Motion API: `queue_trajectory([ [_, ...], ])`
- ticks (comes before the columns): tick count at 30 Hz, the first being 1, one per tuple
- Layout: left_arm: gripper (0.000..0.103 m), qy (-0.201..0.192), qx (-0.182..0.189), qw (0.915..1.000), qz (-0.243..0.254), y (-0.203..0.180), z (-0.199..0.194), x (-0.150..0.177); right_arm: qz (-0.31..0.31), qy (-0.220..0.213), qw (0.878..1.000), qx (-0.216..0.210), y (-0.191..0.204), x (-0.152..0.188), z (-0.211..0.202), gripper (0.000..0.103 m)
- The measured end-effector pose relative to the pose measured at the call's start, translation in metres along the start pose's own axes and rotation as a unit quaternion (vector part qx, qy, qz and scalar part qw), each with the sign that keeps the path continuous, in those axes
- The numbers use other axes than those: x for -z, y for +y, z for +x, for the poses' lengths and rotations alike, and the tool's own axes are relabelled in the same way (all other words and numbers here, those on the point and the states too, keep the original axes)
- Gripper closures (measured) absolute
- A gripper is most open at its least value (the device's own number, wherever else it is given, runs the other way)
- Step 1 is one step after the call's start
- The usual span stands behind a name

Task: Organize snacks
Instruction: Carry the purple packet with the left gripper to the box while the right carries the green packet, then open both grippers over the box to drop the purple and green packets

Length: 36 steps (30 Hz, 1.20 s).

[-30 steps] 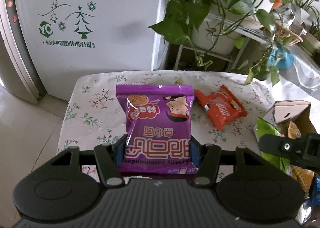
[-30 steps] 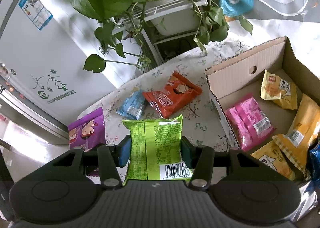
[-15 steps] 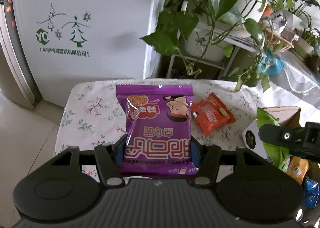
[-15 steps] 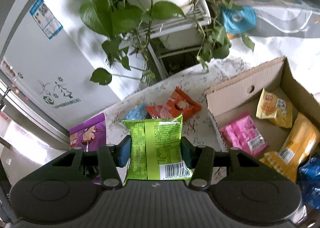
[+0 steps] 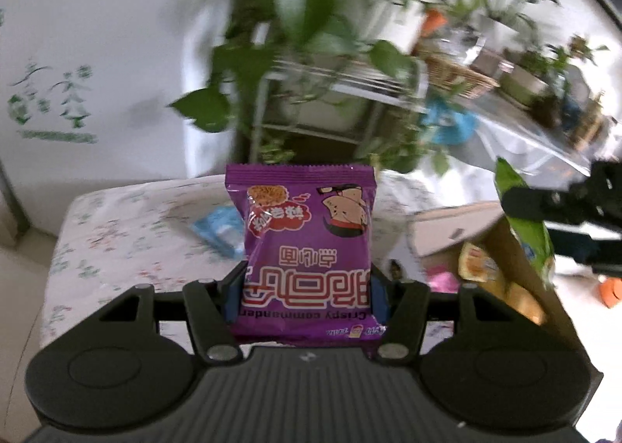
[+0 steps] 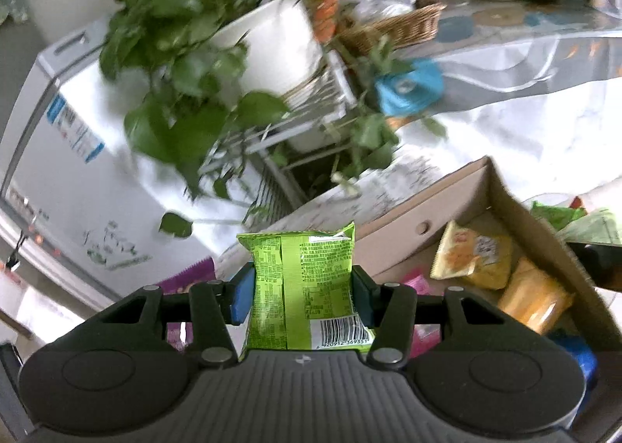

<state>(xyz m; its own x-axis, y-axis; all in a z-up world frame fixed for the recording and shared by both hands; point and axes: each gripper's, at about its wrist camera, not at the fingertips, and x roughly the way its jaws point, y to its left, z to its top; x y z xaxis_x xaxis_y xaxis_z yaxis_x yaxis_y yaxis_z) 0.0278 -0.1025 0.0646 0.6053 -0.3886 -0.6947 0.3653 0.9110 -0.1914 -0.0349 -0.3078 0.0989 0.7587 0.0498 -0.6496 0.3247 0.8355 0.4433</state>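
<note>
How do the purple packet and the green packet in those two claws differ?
The purple snack packet shows its printed front, upside down; the green snack packet shows its back seam and barcode. Purple looks wider. Both are pinched at their sides, purple by the left gripper, green by the right gripper.

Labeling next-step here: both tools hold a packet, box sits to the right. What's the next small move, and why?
Probably carry the green packet in the right tool on over the open cardboard box and let it go. The packet is clamped and clear of the table, and the box already holds yellow packets. The left tool, clamping the purple packet, can follow.
</note>
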Motion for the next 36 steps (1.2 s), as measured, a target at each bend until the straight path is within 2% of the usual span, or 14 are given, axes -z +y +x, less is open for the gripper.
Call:
queue_trajectory([
  [5, 0.043, -0.001, 0.040, 0.9989, 0.023, -0.031, 0.002, 0.006, 0.024, -0.019, 0.999, 0.020, -0.023, -0.008, -0.012, 0.045],
  [13, 0.043, 0.002, 0.094, 0.9933, 0.068, -0.074, 0.005, 0.019, 0.054, -0.027, 0.997, 0.056, -0.052, -0.012, -0.021, 0.045],
  [24, 0.043, 0.033, 0.148, 0.9819, 0.113, -0.115, 0.018, 0.043, 0.090, -0.038, 0.990, 0.100, -0.073, -0.013, -0.028, 0.045],
  [25, 0.042, 0.035, 0.152, 0.9811, 0.115, -0.117, 0.018, 0.045, 0.094, -0.038, 0.989, 0.104, -0.075, -0.013, -0.027, 0.044],
  [28, 0.024, 0.026, 0.160, 0.9803, 0.113, -0.118, 0.015, 0.049, 0.105, -0.038, 0.987, 0.114, -0.078, -0.013, -0.026, 0.038],
  [30, 0.013, 0.014, 0.163, 0.9799, 0.115, -0.119, 0.010, 0.048, 0.107, -0.039, 0.987, 0.113, -0.077, -0.014, -0.026, 0.026],
  [36, 0.012, 0.015, 0.149, 0.9828, 0.108, -0.108, 0.004, 0.045, 0.104, -0.038, 0.989, 0.101, -0.072, -0.014, -0.024, 0.025],
])
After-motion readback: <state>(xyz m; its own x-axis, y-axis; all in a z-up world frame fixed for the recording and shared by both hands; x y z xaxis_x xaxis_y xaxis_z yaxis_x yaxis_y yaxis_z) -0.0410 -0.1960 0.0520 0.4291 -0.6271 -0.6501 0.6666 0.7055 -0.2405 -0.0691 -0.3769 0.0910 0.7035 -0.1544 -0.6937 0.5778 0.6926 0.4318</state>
